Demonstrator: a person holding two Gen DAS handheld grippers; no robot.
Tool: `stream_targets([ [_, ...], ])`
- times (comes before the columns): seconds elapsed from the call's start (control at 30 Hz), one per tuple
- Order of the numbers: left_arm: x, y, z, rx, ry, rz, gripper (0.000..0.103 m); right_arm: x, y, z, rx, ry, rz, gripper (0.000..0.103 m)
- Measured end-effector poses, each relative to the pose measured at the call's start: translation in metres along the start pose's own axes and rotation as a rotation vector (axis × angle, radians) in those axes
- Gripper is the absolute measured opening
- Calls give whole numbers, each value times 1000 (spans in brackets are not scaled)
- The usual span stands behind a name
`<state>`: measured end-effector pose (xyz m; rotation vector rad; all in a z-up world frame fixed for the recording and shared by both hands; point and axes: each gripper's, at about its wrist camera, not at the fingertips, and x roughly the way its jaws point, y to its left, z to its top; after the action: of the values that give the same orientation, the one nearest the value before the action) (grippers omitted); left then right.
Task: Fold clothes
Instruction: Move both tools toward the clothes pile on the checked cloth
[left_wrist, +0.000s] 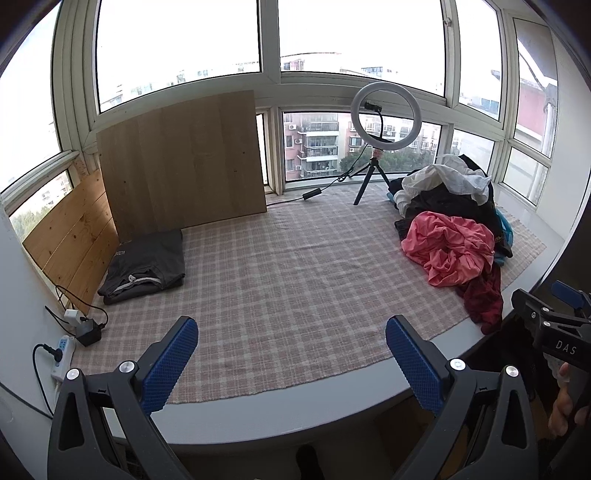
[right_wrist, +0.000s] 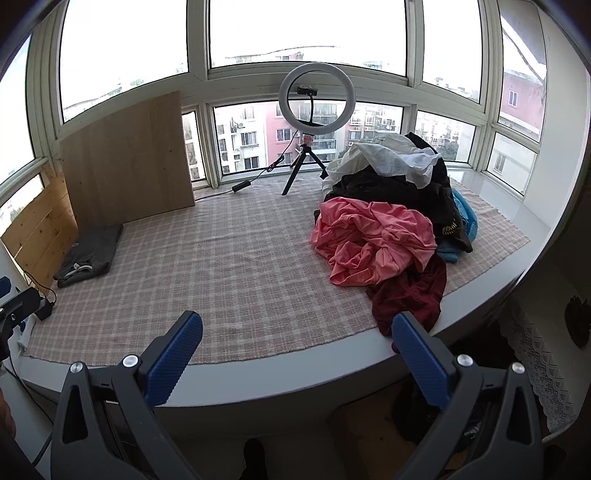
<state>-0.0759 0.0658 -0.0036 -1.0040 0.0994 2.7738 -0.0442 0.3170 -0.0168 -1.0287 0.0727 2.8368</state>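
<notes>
I am holding my left claw (left_wrist: 291, 354) and right claw (right_wrist: 297, 350) spread wide and empty, hovering off the tabletop's near edge. The folded dark grey garment (left_wrist: 146, 267) is lying at the far-left corner; the crumpled pile of pink, maroon, black and white clothes (right_wrist: 384, 225) is sitting along the right edge, leaving the checked pink woven cloth (left_wrist: 280, 273) bare mid-tabletop, seemingly as folding room. The left view is showing the white power strip (left_wrist: 62, 356); the right view is showing the maroon hem overhanging.
</notes>
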Motion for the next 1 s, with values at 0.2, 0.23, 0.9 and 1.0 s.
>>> stream_targets([
  [0.2, 26, -10, 20, 38, 7, -43, 102, 17, -10, 15, 31, 0, -37, 103],
  [0.23, 31, -11, 23, 44, 6, -49, 102, 20, -11, 18, 36, -1, -43, 103],
  [0.9, 123, -25, 89, 131, 42, -153, 102, 84, -26, 63, 122, 30, -160, 103],
  [1.0, 135, -24, 94, 148, 56, -175, 102, 89, -24, 67, 135, 30, -178, 103],
])
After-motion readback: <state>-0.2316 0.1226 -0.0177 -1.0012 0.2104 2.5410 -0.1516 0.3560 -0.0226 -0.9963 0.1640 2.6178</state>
